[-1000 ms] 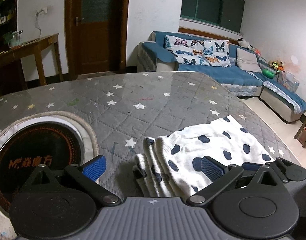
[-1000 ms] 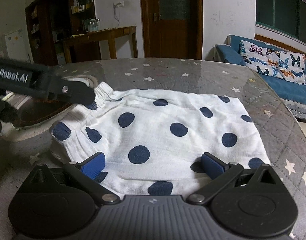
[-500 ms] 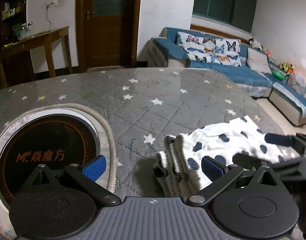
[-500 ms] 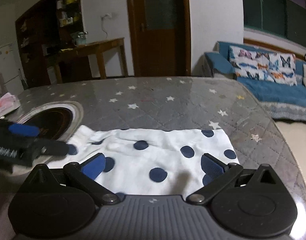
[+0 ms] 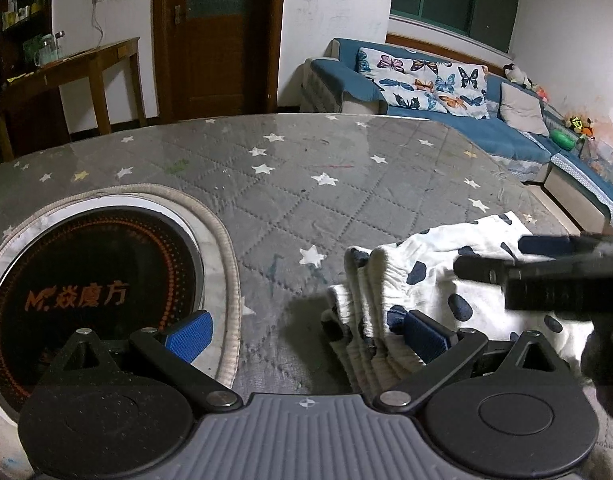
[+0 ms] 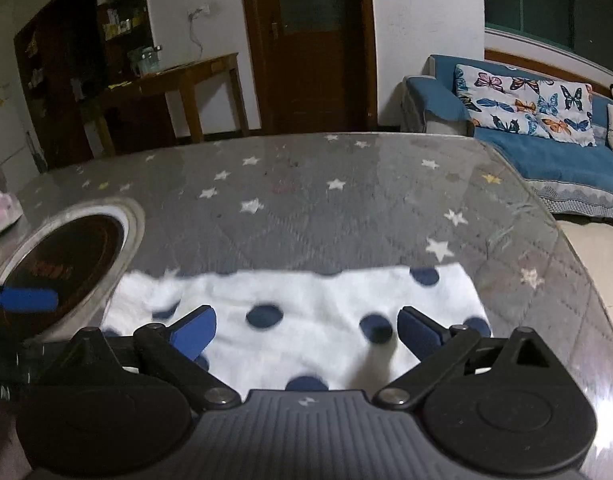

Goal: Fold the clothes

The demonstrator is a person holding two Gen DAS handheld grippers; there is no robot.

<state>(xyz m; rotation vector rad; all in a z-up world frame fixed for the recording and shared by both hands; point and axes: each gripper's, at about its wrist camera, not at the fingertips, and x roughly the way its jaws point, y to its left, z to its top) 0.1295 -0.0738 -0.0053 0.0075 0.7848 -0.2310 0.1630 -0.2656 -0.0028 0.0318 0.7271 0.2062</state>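
A white garment with navy dots (image 5: 430,268) lies flat near the right edge of the grey star-patterned table (image 5: 290,200). Its gathered waistband (image 5: 366,300) is bunched towards me. My left gripper (image 5: 306,334) stands open, and its right pad (image 5: 424,334) is beside the waistband folds. From the right, my right gripper's dark fingers (image 5: 546,272) reach over the cloth. In the right wrist view the garment (image 6: 306,300) lies under my right gripper (image 6: 306,330), whose wide jaws are closing with neither pad pressing on the cloth. The left gripper's blue pad (image 6: 26,299) shows at the far left.
A round black hob with orange lettering (image 5: 86,292) is set into the table at the left, also seen as the hob (image 6: 66,248). The table's edge curves off at the right (image 6: 578,264). Beyond it stand a blue sofa (image 5: 446,120), a wooden side table (image 5: 86,64) and a door.
My right gripper has drawn back, so the garment sits lower and nearer in its view. In the left wrist view the garment has shifted right and the right gripper has come in over it.
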